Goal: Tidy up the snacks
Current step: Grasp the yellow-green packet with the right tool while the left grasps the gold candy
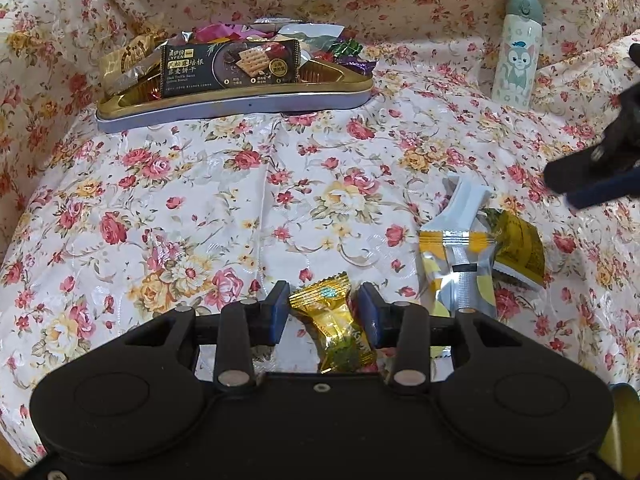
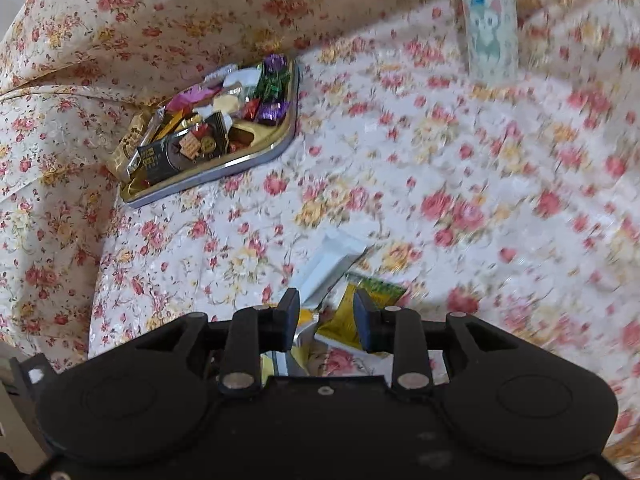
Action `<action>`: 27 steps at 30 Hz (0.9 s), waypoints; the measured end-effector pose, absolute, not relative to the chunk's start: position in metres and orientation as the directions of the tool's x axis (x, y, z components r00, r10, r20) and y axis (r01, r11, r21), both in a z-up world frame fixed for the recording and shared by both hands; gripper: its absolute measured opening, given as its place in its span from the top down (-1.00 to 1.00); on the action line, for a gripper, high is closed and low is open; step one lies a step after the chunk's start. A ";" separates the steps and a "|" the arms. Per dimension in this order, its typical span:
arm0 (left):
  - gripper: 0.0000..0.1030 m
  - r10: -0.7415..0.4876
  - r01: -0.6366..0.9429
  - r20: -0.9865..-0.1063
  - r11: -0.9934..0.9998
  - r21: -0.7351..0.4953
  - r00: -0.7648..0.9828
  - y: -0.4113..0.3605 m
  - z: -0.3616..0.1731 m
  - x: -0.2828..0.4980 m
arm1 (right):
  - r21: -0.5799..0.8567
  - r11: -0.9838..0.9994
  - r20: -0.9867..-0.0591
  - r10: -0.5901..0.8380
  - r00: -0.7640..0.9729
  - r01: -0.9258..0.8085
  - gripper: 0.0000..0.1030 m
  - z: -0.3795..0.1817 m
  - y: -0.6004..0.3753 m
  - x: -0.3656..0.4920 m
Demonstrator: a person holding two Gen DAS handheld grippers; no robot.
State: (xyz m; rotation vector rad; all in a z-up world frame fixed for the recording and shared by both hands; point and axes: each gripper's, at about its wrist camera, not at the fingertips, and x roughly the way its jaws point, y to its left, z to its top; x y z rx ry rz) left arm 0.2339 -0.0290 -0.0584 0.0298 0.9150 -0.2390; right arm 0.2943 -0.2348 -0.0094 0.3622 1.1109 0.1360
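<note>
The left wrist view is looking forward and steeply down along its own fingers, sitting close over the floral cloth [image 1: 200, 208] and facing the far tray of snacks [image 1: 240, 100] and the cat-print bottle [image 1: 514, 52] at upper right. The right wrist view is likewise pointing down over its fingers, but from further right, rolled a little — the tray of snacks [image 2: 224, 176] is lying aslant at its upper left, and its right half is blurring. Both views are sharing the tray, the bottle [image 2: 490, 36] and the white and yellow packets [image 1: 460, 248] [image 2: 340, 264] — these are sitting near each lens.
</note>
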 end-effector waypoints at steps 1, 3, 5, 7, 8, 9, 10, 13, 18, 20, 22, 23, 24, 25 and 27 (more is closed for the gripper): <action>0.03 -0.189 0.216 -0.787 0.974 -0.072 0.588 -0.030 -0.059 0.234 | 0.371 0.926 -0.845 0.303 0.440 0.074 0.34 -0.015 -0.234 0.294; 0.03 -0.184 0.212 -0.787 0.975 -0.069 0.588 -0.030 -0.058 0.234 | 0.387 0.918 -0.839 0.312 0.445 0.086 0.34 -0.024 -0.231 0.290; 0.03 -0.181 0.207 -0.789 0.976 -0.071 0.586 -0.030 -0.058 0.235 | 0.350 0.931 -0.844 0.267 0.465 0.101 0.34 -0.032 -0.227 0.288; 0.03 -0.178 0.204 -0.792 0.976 -0.069 0.584 -0.031 -0.058 0.235 | 0.300 0.945 -0.851 0.204 0.484 0.128 0.34 -0.037 -0.226 0.286; 0.03 -0.177 0.203 -0.793 0.977 -0.068 0.583 -0.031 -0.058 0.236 | 0.275 0.952 -0.856 0.178 0.486 0.135 0.34 -0.041 -0.225 0.287; 0.03 -0.176 0.203 -0.794 0.977 -0.067 0.583 -0.031 -0.058 0.236 | 0.260 0.956 -0.861 0.165 0.482 0.137 0.34 -0.044 -0.224 0.288; 0.03 -0.174 0.204 -0.794 0.977 -0.064 0.582 -0.031 -0.058 0.236 | 0.255 0.957 -0.865 0.161 0.475 0.139 0.34 -0.048 -0.224 0.289; 0.03 -0.169 0.201 -0.798 0.978 -0.062 0.578 -0.032 -0.058 0.236 | 0.245 0.959 -0.868 0.153 0.472 0.140 0.24 -0.056 -0.222 0.293; 0.03 -0.167 0.196 -0.806 0.979 -0.064 0.568 -0.033 -0.057 0.239 | 0.222 0.967 -0.869 0.137 0.476 0.126 0.20 -0.064 -0.214 0.302; 0.03 -0.166 0.196 -0.807 0.979 -0.063 0.566 -0.033 -0.057 0.239 | 0.210 0.971 -0.868 0.132 0.479 0.114 0.20 -0.064 -0.213 0.302; 0.03 -0.166 0.196 -0.808 0.979 -0.064 0.566 -0.033 -0.057 0.239 | 0.202 0.974 -0.867 0.127 0.482 0.106 0.19 -0.065 -0.211 0.302; 0.03 -0.166 0.196 -0.808 0.978 -0.064 0.565 -0.033 -0.057 0.240 | 0.199 0.975 -0.866 0.128 0.483 0.099 0.19 -0.066 -0.210 0.302; 0.03 -0.166 0.196 -0.808 0.978 -0.064 0.566 -0.033 -0.057 0.240 | 0.196 0.976 -0.865 0.128 0.485 0.093 0.19 -0.066 -0.210 0.302; 0.03 -0.167 0.196 -0.808 0.978 -0.065 0.566 -0.033 -0.057 0.240 | 0.194 0.977 -0.863 0.128 0.489 0.086 0.22 -0.065 -0.209 0.301; 0.03 -0.166 0.196 -0.808 0.978 -0.064 0.565 -0.033 -0.057 0.239 | 0.187 0.980 -0.854 0.132 0.503 0.061 0.38 -0.064 -0.209 0.300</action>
